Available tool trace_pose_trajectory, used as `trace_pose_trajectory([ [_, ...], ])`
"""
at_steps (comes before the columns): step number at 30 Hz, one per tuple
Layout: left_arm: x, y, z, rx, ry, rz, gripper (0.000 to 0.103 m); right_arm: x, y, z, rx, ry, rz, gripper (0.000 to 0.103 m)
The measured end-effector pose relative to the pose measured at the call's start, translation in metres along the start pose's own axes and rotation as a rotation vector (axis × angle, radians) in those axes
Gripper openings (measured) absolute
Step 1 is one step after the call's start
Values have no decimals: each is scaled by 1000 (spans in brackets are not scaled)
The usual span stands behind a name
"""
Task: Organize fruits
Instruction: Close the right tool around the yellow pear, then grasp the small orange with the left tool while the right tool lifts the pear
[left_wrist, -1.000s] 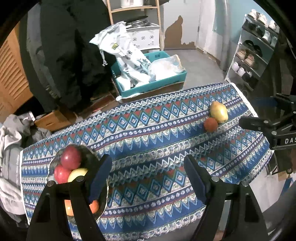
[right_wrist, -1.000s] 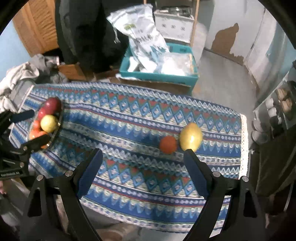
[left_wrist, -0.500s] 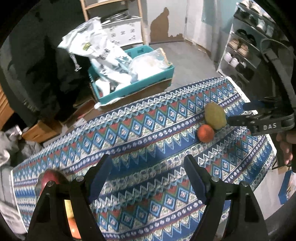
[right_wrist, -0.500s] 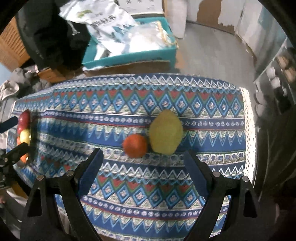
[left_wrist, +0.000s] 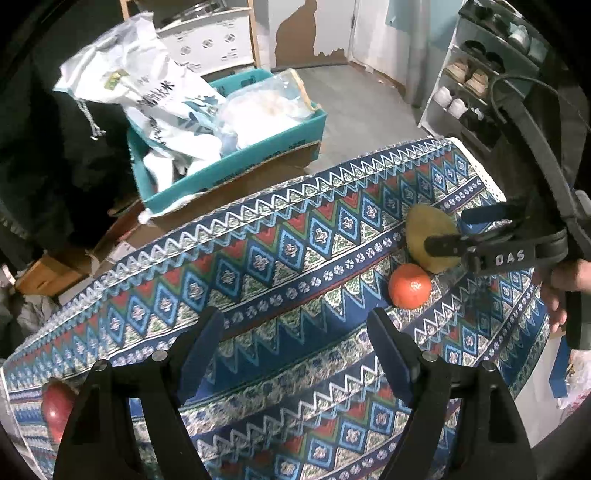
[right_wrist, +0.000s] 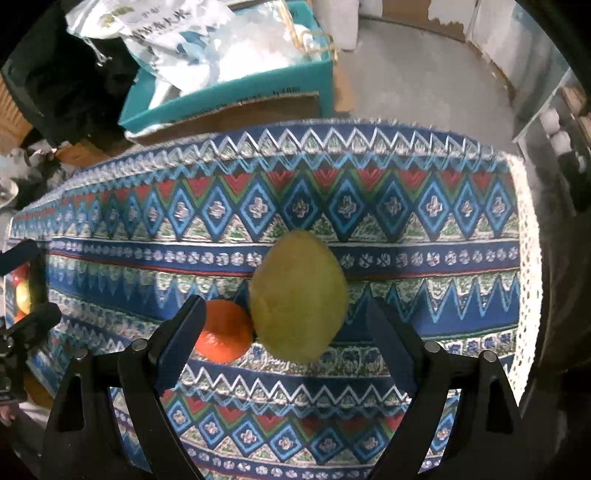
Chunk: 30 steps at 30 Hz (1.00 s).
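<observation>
Open right tongs (right_wrist: 286, 325) above yellow-green mango (right_wrist: 297, 295), orange (right_wrist: 224, 331) alongside.

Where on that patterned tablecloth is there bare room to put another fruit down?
The long middle of the tablecloth lies bare, between the red apple at one end and the orange near the other. The strip along the far edge, toward the teal box, is bare too. It is crowded where the orange sits against the yellow-green fruit, with the right gripper open over them.
</observation>
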<state>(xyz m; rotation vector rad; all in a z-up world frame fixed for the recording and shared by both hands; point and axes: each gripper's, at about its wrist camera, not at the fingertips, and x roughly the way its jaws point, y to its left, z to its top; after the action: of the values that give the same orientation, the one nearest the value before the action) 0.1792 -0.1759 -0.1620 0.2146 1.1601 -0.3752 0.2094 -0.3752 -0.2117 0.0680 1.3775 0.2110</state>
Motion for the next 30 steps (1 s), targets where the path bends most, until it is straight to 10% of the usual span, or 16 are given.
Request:
trace_pose_trajectory([
  [9, 31, -9, 8, 2, 30, -26, 81, 27, -5, 4, 13, 42, 8, 88],
  [14, 40, -11, 11, -14, 57, -33, 81, 37, -9, 6, 18, 52, 44, 67],
  [30, 59, -64, 13, -12, 104, -127, 81, -10, -56, -27, 111, -21, 33, 67],
])
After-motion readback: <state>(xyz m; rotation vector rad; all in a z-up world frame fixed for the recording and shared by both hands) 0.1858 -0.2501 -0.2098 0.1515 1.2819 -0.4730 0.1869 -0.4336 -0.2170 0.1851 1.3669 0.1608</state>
